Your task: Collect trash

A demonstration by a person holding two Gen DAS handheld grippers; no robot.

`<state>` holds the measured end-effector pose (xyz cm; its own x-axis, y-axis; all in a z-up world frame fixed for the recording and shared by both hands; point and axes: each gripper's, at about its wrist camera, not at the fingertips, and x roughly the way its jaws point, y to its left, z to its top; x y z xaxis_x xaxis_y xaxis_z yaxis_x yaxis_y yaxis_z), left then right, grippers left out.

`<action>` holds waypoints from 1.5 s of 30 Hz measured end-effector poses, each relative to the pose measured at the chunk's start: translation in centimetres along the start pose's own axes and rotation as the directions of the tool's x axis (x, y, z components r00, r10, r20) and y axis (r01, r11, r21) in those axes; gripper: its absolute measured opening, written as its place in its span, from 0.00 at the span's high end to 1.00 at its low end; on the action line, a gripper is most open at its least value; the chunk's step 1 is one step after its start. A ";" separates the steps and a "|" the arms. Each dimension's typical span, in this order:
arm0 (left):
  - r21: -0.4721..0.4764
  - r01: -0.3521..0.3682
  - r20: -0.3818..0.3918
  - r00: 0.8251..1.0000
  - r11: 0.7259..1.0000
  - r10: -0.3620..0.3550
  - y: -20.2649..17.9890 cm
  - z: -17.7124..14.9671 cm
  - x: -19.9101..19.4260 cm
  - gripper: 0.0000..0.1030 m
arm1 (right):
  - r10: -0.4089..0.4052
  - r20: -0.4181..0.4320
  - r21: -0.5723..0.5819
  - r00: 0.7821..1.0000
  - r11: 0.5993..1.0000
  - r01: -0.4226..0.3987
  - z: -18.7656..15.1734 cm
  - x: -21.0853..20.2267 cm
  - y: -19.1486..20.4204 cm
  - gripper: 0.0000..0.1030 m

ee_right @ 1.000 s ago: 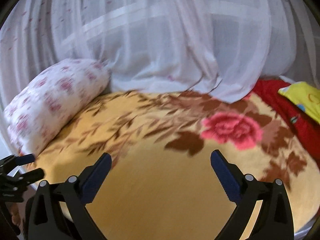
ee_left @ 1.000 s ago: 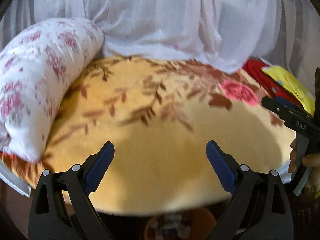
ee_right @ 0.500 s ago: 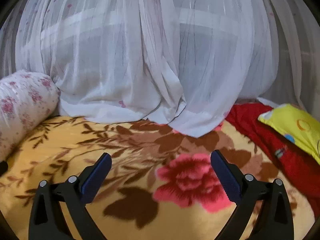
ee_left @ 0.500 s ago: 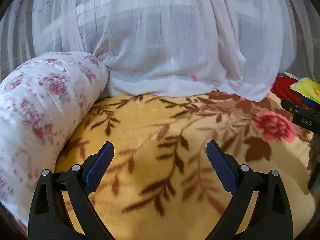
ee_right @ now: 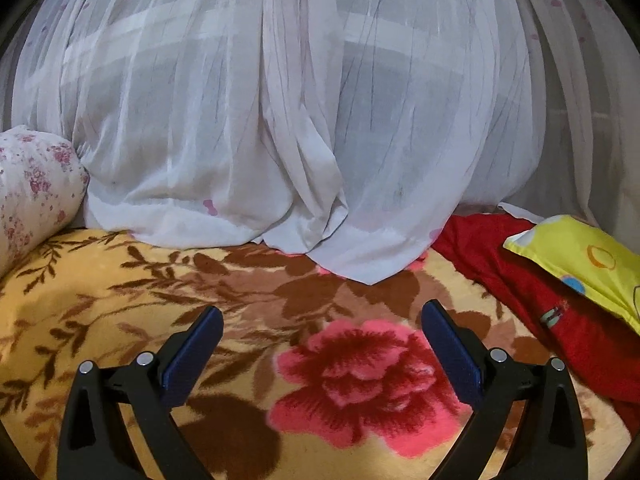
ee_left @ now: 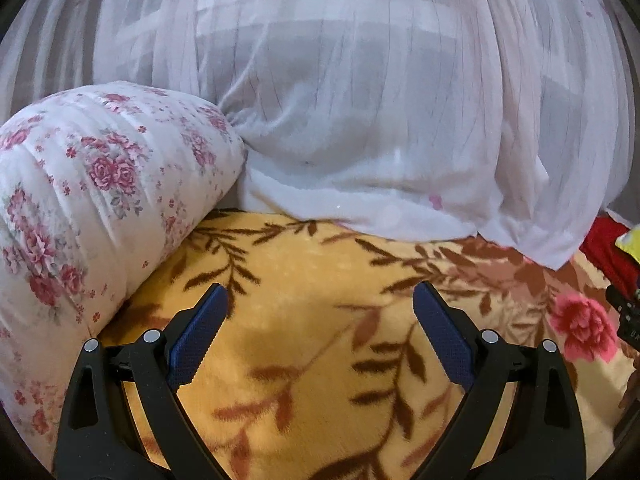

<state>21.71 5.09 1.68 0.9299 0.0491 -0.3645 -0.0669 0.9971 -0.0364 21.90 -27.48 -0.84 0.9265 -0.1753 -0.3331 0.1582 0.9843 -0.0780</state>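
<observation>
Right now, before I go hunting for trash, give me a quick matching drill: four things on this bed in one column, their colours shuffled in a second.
Things:
1. bolster
2. curtain
3. blanket
4. small pillow

Colours:
A. yellow with coloured circles
B. sheer white
C. white with pink roses
D. golden with brown leaves and a pink flower

Pairs: 1-C, 2-B, 3-D, 4-A
</observation>
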 end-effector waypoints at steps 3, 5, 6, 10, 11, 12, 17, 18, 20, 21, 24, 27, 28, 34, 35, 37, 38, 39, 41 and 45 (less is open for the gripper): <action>-0.004 0.019 -0.007 1.000 1.000 -0.019 0.2 -0.5 0.7 0.11 | 0.004 -0.017 -0.033 1.000 0.999 -0.005 -0.8 1.0 0.8 0.05; -0.012 0.030 -0.014 0.999 0.999 -0.030 0.4 -1.1 1.2 0.11 | 0.005 -0.030 -0.049 1.000 0.999 -0.007 -0.9 1.3 1.1 0.05; -0.020 0.030 -0.021 0.999 0.999 -0.030 0.6 -1.4 1.6 0.11 | 0.006 -0.014 -0.049 1.000 0.999 -0.007 -0.8 1.0 1.1 0.05; -0.072 0.039 -0.053 0.998 0.997 -0.043 1.5 -1.5 2.6 0.11 | 0.011 0.042 -0.030 0.999 0.999 -0.010 -0.1 0.4 0.9 0.05; -0.087 0.032 -0.052 0.998 0.996 -0.037 1.9 -1.5 2.7 0.11 | 0.007 0.048 -0.023 0.999 1.000 -0.006 0.0 0.5 0.8 0.05; -0.101 0.024 -0.055 0.998 0.995 -0.030 2.1 -1.5 2.9 0.11 | 0.006 0.048 -0.020 0.999 1.000 -0.005 0.1 0.6 0.9 0.05; -0.132 -0.039 -0.109 0.994 0.991 0.025 3.1 -1.9 4.1 0.11 | -0.003 0.046 -0.038 0.999 0.999 0.004 -0.3 0.7 1.2 0.05; -0.136 -0.055 -0.121 0.992 0.989 0.039 3.3 -1.9 4.2 0.11 | -0.005 0.053 -0.043 0.999 0.999 0.007 -0.3 0.5 1.3 0.05; -0.139 -0.078 -0.133 0.989 0.987 0.059 3.5 -2.0 4.4 0.11 | -0.008 0.064 -0.059 0.998 0.998 0.011 -0.4 0.2 1.6 0.05; -0.139 -0.083 -0.140 0.988 0.987 0.063 3.5 -2.1 4.5 0.11 | -0.009 0.067 -0.066 0.998 0.998 0.014 -0.5 0.2 1.7 0.05; -0.132 -0.108 -0.155 0.984 0.985 0.087 3.5 -2.2 4.7 0.11 | -0.013 0.072 -0.090 0.997 0.996 0.020 -0.7 0.0 2.2 0.05; -0.117 -0.122 -0.155 0.982 0.986 0.103 3.3 -2.3 4.6 0.11 | -0.015 0.072 -0.103 0.997 0.994 0.022 -0.8 0.0 2.4 0.05; -0.110 -0.125 -0.153 0.982 0.986 0.108 3.2 -2.3 4.6 0.11 | -0.016 0.072 -0.105 0.997 0.994 0.023 -0.8 0.0 2.5 0.05; -0.091 -0.129 -0.149 0.982 0.988 0.114 2.9 -2.3 4.5 0.11 | -0.024 0.052 -0.090 0.998 0.995 0.029 -0.9 0.3 2.2 0.05; -0.091 -0.131 -0.148 0.982 0.987 0.117 2.9 -2.3 4.5 0.11 | -0.024 0.049 -0.086 0.998 0.996 0.029 -0.9 0.4 2.1 0.05; -0.095 -0.136 -0.144 0.982 0.986 0.121 2.9 -2.3 4.4 0.11 | -0.026 0.043 -0.074 0.999 0.997 0.029 -0.9 0.5 1.8 0.05; -0.095 -0.136 -0.143 0.982 0.986 0.122 3.0 -2.3 4.5 0.11 | -0.026 0.039 -0.068 0.999 0.997 0.029 -0.9 0.6 1.7 0.05; -0.095 -0.138 -0.142 0.982 0.986 0.124 3.0 -2.3 4.5 0.11 | -0.026 0.036 -0.065 0.999 0.997 0.029 -0.9 0.7 1.7 0.05; -0.092 -0.145 -0.142 0.981 0.985 0.131 3.0 -2.3 4.4 0.11 | -0.027 0.031 -0.064 0.999 0.998 0.029 -0.9 0.7 1.7 0.05; -0.081 -0.145 -0.138 0.981 0.986 0.133 2.8 -2.3 4.4 0.11 | -0.028 0.028 -0.074 0.999 0.997 0.030 -1.0 0.8 1.9 0.05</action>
<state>24.76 7.94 -2.19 0.8538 0.1731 -0.4910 -0.2304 0.9714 -0.0582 22.60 -25.80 -2.16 0.9309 -0.2024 -0.3041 0.1606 0.9745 -0.1570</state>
